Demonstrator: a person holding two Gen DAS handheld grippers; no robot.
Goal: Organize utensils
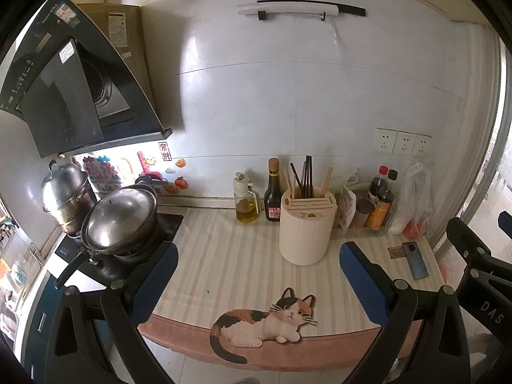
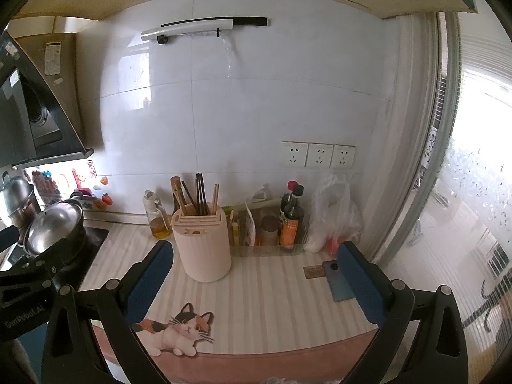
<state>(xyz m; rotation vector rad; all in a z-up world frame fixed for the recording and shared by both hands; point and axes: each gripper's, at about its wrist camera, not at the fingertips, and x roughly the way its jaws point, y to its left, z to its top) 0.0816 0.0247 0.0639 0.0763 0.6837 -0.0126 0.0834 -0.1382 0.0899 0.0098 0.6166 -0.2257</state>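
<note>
The left hand-held gripper [image 1: 258,264] is hovering level above the front of the striped worktop [image 1: 230,256], its blue-padded fingers [image 1: 153,275] spread wide and gripping nothing, and the cream ribbed cylindrical utensil holder [image 1: 306,227] is showing just beyond and between them. The right hand-held gripper [image 2: 256,265] is hanging in much the same pose, its jaws equally wide and empty, with the same holder [image 2: 202,243] standing just inside its left finger. The holder is resting upright on the worktop, near the white tiled wall, and a loose bunch of dark and pale wooden chopsticks [image 1: 304,177] is sticking up out of its rear opening, leaning in different directions; slots are cutting across its flat top. Left of the holder a clear oil bottle [image 1: 245,203] and a dark sauce bottle [image 1: 273,192] are standing; right of it a blue phone [image 1: 415,260] is lying flat, partly covered by the right gripper's finger in the right wrist view. The chopsticks' lower ends are hiding inside the holder.
</note>
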